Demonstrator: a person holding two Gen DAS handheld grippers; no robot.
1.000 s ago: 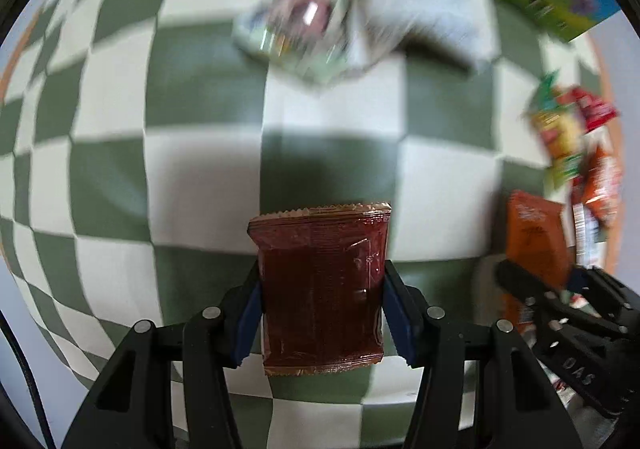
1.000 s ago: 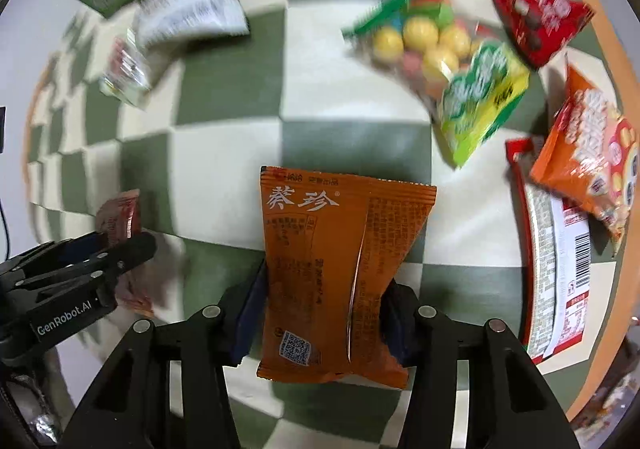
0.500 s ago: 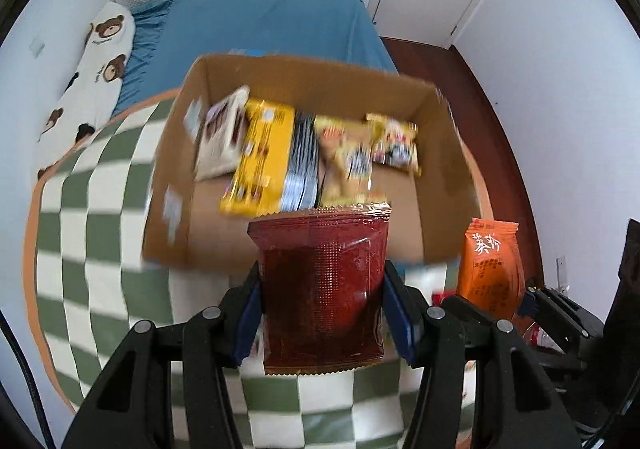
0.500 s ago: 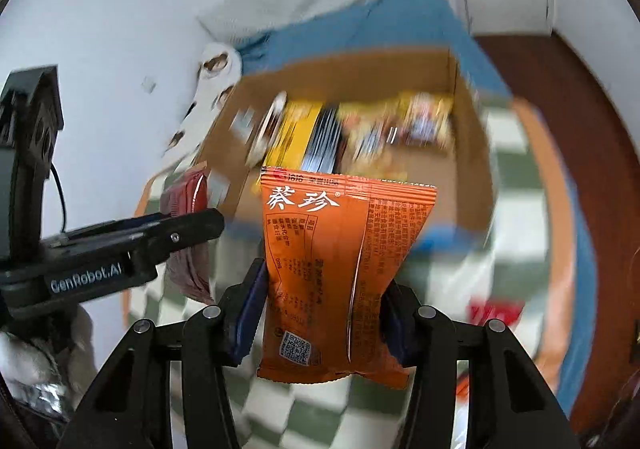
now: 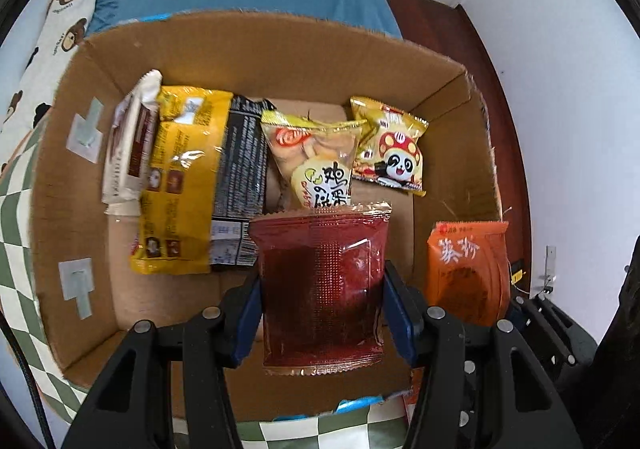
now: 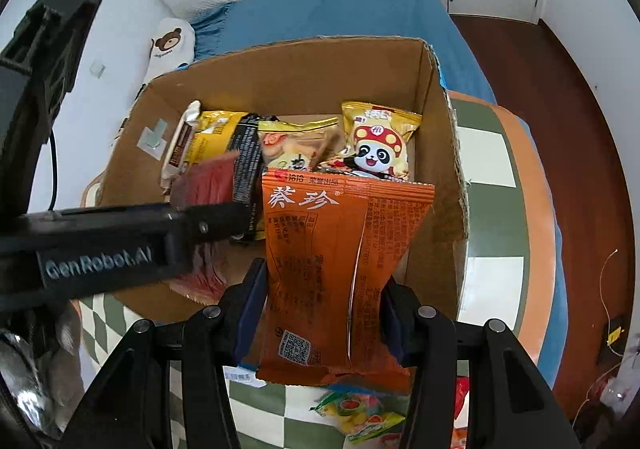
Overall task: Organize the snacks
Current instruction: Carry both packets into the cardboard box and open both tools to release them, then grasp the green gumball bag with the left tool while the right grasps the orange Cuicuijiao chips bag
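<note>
Now: crinkly red sachet [image 5: 320, 289] | glossy orange packet [image 6: 340, 269] | corrugated cardboard box [image 5: 280, 49]

Box floor [image 5: 168, 301] bare near packets [image 5: 182, 185].

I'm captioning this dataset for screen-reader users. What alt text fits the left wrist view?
The left gripper holds a dark red snack packet upright over an open cardboard box that already holds several snack bags in a row. At right, an orange packet is held near the box's right wall.
</note>
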